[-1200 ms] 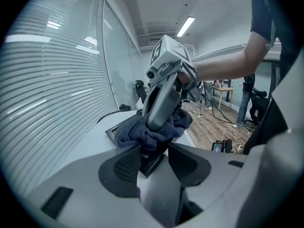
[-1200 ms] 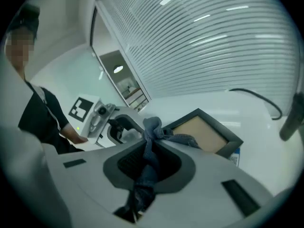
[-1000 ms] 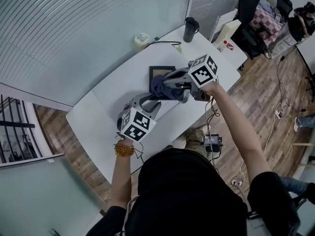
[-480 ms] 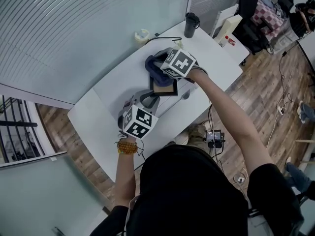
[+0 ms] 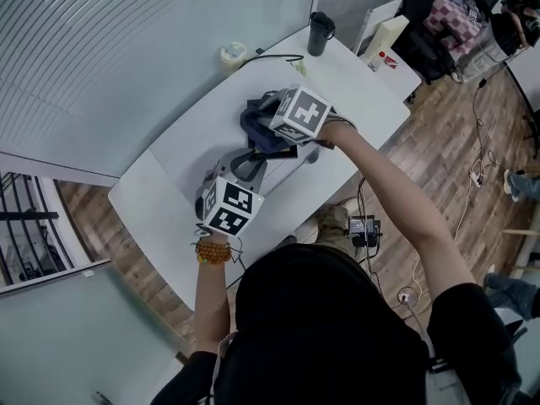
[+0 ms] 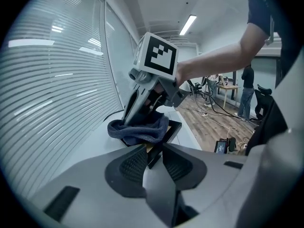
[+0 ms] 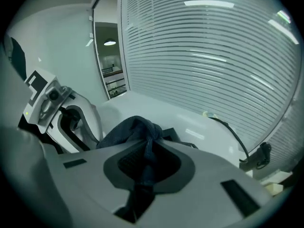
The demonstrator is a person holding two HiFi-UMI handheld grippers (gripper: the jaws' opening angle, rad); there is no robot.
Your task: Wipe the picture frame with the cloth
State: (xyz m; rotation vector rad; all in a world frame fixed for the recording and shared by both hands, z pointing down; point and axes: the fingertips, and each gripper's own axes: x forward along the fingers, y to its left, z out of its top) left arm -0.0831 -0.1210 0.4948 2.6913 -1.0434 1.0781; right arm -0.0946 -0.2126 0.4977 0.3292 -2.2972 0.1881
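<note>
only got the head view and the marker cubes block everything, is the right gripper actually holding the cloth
Observer: Yes. In the right gripper view the right gripper is shut on the dark blue cloth, with a fold pinched between its pads.
Operator: ok and the left one, is it on the frame
Observer: The left gripper view shows a corner of the black picture frame between the jaws of the left gripper. They have just been closing and now look clamped on it.
Operator: where does the cloth sit on the frame
Observer: From the left gripper view it is bunched on the frame's far part. The near corner is uncovered.
</note>
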